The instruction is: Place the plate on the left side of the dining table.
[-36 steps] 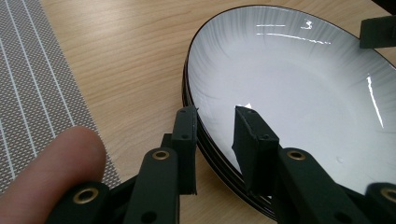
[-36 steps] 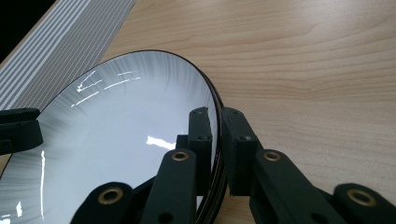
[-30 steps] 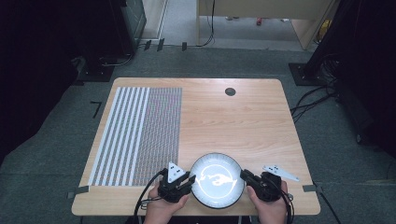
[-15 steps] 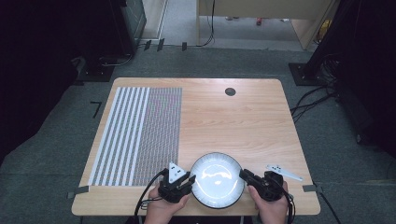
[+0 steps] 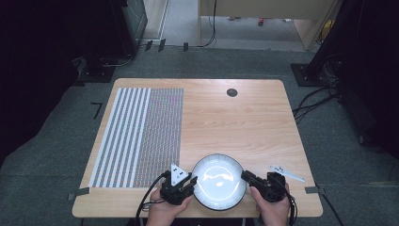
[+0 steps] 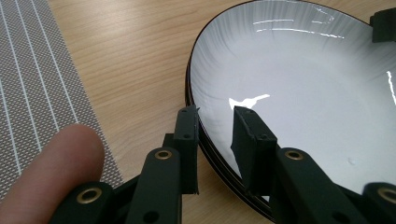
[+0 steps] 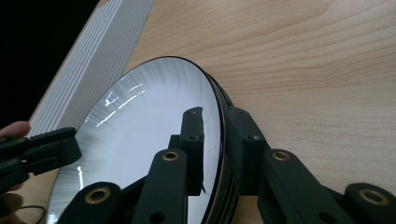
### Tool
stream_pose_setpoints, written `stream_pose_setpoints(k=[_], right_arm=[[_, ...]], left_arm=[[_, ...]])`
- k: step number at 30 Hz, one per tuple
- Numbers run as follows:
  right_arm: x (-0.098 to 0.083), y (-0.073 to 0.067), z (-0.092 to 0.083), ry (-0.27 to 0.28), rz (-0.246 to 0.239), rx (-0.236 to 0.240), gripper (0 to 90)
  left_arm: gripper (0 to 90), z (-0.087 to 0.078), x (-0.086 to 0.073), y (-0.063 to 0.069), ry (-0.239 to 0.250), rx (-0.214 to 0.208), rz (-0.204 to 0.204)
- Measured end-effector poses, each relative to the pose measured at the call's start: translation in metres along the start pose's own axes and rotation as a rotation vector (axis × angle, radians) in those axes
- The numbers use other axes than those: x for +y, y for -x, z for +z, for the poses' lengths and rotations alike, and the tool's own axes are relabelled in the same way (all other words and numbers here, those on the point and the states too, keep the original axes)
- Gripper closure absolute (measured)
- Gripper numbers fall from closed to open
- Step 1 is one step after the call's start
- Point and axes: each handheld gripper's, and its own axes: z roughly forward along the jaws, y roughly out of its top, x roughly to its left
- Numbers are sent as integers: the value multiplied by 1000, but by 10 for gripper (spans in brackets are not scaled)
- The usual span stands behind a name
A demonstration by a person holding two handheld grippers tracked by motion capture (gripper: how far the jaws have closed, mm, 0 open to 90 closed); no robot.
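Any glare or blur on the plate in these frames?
High view: soft highlights on the plate, rim sharp. Left gripper view: bright glints on the glaze, and the fingertip at lower left is out of focus. Right gripper view: streaky reflections across the plate, with the wood grain behind it crisp.

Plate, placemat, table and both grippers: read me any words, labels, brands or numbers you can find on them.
None can be read.
The plate is plain white with a dark rim.
The placemat carries stripes, no lettering.
The table is bare wood with a dark round spot, unmarked.
The left gripper and right gripper show no legible markings.
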Motion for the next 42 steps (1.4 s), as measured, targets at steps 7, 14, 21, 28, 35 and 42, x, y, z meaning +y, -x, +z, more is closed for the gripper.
stream_pose_setpoints(k=[7, 14, 21, 28, 35, 42], right_arm=[[-2, -4, 3, 12, -33, -54, 851], [-3, -8, 5, 27, -49, -95, 885], [-3, -7, 5, 31, -42, -94, 887], [-2, -7, 4, 27, -53, -100, 890], [-1, -7, 3, 30, -54, -104, 891], [0, -7, 0, 39, -62, -111, 892]], left_arm=[[720, 1, 0, 0, 3, 5, -2], [718, 1, 0, 0, 2, -2, -4], [693, 2, 1, -1, 4, -15, -10], [668, -2, 3, -6, 21, -35, -23], [652, -5, 5, -12, 31, -42, -47], [640, -8, 6, -11, 43, -57, -48]])
